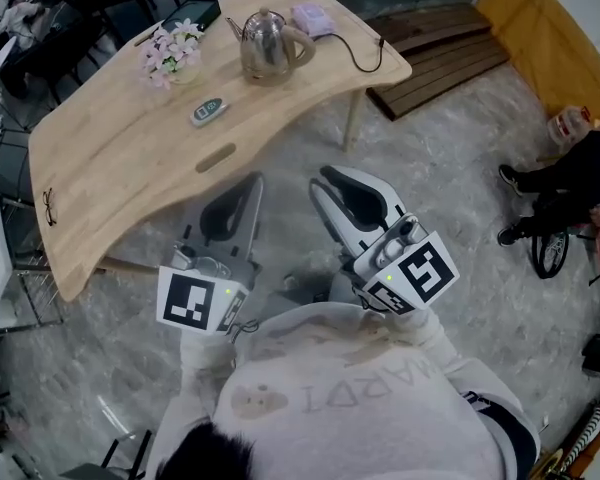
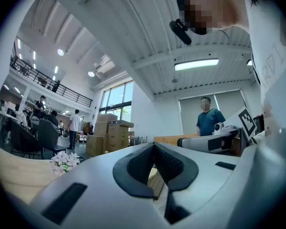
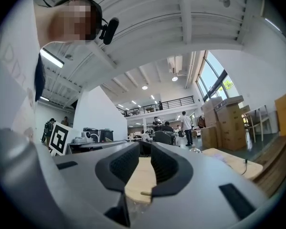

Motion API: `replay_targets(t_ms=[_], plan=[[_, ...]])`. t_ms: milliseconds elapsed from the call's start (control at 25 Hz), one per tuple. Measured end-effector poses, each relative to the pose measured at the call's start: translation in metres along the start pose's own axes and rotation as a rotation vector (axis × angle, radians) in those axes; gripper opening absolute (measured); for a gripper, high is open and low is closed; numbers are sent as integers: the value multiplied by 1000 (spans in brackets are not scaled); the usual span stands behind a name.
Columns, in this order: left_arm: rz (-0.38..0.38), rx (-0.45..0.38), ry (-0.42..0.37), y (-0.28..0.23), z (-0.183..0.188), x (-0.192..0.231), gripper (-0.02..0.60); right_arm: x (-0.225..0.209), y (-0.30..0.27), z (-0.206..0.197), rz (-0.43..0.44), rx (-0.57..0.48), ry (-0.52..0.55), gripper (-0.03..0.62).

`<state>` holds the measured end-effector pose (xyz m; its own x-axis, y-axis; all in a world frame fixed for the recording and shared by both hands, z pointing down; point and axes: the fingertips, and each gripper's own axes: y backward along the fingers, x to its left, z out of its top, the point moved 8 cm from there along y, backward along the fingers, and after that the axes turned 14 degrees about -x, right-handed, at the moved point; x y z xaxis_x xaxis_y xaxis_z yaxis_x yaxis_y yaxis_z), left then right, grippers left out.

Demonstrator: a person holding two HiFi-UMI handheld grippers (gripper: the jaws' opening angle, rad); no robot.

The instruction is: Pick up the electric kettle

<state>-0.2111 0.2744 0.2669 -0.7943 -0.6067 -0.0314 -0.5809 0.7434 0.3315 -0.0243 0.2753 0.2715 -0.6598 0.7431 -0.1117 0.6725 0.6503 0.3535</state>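
The steel electric kettle stands upright on the far part of the light wooden table, with its pale purple base and a black cable beside it. Both grippers hover over the floor in front of the table's near edge, well short of the kettle. My left gripper is shut with its pads meeting and nothing between them. My right gripper is open by a narrow gap and holds nothing. The kettle is not clear in either gripper view.
On the table lie a bunch of pale flowers, a small remote, a dark book and glasses. A wooden pallet lies beyond the table's right end. A person sits at the right; cardboard boxes stand behind.
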Motion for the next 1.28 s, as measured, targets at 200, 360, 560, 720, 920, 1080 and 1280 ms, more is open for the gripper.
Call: replay_targets(t_ms=[200, 360, 560, 720, 920, 1080, 1280], plan=[[-7, 11, 11, -9, -9, 6, 83, -14, -5, -2, -15, 2, -6, 75], [3, 10, 3, -35, -19, 18, 83, -44, -14, -3, -17, 1, -9, 75], [14, 28, -17, -72, -32, 31, 83, -89, -38, -8, -4, -16, -26, 75], [26, 36, -54, -113, -41, 48, 83, -135, -65, -6, 27, -35, -21, 75], [63, 19, -71, -179, -54, 59, 83, -205, -91, 6, 70, -58, -27, 75], [82, 12, -93, -230, -66, 58, 83, -258, -101, 14, 102, -66, -34, 75], [106, 31, -110, -270, -86, 53, 83, -303, -107, 13, 140, -60, -45, 75]])
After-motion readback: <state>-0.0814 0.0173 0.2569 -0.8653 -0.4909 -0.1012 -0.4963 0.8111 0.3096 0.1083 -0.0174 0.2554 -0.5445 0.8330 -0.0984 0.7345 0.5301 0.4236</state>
